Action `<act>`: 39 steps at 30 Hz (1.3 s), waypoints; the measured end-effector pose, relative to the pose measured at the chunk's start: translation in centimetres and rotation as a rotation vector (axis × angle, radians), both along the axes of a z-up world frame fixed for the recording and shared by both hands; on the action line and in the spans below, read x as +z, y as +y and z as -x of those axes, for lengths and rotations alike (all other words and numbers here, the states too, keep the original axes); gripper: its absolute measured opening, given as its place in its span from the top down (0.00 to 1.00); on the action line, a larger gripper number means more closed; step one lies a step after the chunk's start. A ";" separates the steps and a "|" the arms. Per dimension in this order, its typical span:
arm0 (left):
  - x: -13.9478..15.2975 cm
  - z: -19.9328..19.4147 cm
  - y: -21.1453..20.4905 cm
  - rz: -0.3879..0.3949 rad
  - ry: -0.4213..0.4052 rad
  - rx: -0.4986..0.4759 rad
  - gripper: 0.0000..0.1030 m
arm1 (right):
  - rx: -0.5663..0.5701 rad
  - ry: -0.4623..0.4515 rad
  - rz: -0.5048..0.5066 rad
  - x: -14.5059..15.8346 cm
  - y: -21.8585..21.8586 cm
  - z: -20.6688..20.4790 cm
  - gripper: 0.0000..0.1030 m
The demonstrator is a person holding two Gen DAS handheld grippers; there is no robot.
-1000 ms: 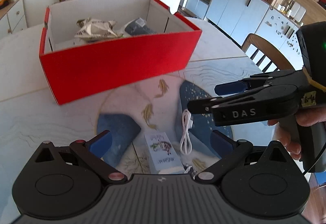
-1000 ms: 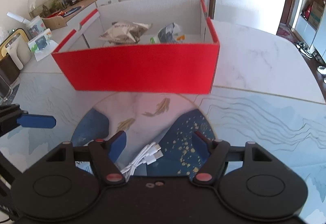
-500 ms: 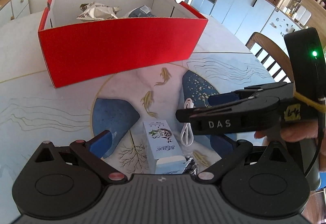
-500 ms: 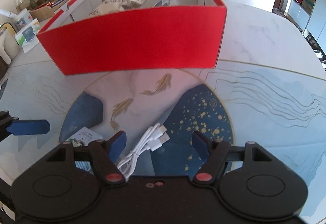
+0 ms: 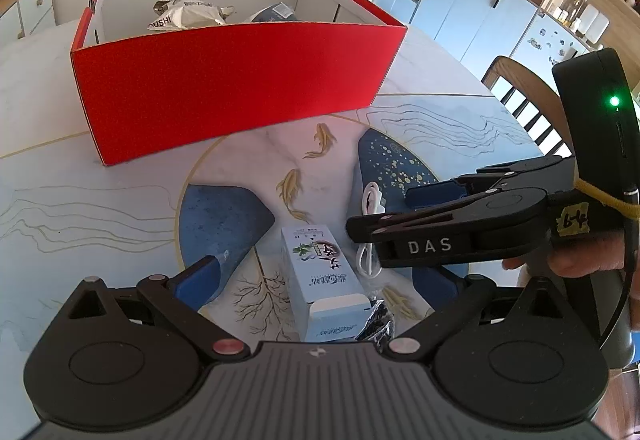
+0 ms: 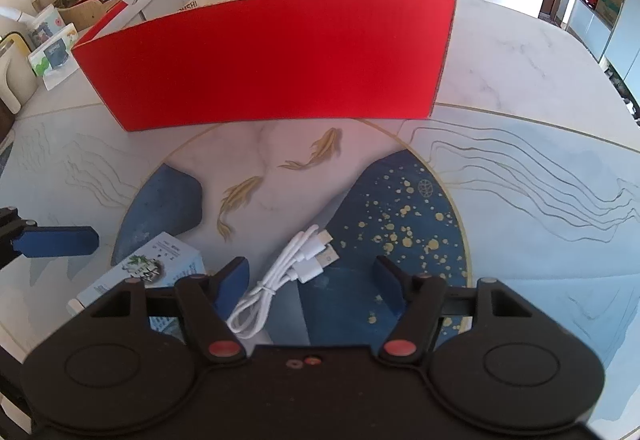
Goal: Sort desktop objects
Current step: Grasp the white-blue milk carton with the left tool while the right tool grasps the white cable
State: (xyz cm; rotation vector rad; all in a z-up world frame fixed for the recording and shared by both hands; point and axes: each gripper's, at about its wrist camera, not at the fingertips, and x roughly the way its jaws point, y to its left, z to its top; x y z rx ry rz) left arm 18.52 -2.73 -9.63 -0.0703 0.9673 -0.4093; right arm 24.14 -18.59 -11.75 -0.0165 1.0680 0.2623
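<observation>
- The right gripper [image 6: 310, 280] stands over the white cable [image 6: 290, 266], which lies on the table [image 6: 500, 80] on the near side of the red box [image 6: 272, 56]; its jaws have just been closing a little but remain well apart, pads clear of the cable.
- The left gripper [image 5: 320, 276], jaws wide and empty, hovers over the small blue carton [image 5: 326, 280], just beside the cable and also short of the red box.
- Risk: the loose coil (thin, springy) may slip or be pinched by one strand only, trailing its plugs.
- The two grippers are close; they could collide.
- Hidden: the carton's near end, a dark wrapper [image 5: 378, 320] beside it, and most of the box's contents.
</observation>
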 end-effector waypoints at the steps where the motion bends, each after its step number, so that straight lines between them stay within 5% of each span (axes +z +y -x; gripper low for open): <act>1: 0.0 0.0 0.0 -0.003 -0.003 -0.003 0.01 | 0.003 0.001 0.004 0.0 -0.2 0.0 0.36; 13: 0.1 0.4 -0.2 -0.010 -0.037 -0.016 0.06 | 0.021 -0.011 0.062 0.0 -1.5 0.6 0.63; 19: -0.3 0.0 -0.4 -0.020 -0.019 -0.016 0.21 | 0.011 -0.010 0.064 0.1 -2.2 0.7 0.72; 24: -0.7 -0.3 -0.5 -0.022 -0.004 -0.013 0.45 | 0.007 -0.018 0.081 0.1 -2.1 0.9 0.77; 30: -0.8 -0.4 -0.4 -0.032 -0.007 -0.007 0.53 | 0.003 -0.019 0.077 0.1 -2.2 0.9 0.89; 39: -0.9 -0.4 -0.1 -0.040 -0.010 -0.004 0.72 | -0.013 -0.010 0.043 0.3 -2.6 0.9 0.91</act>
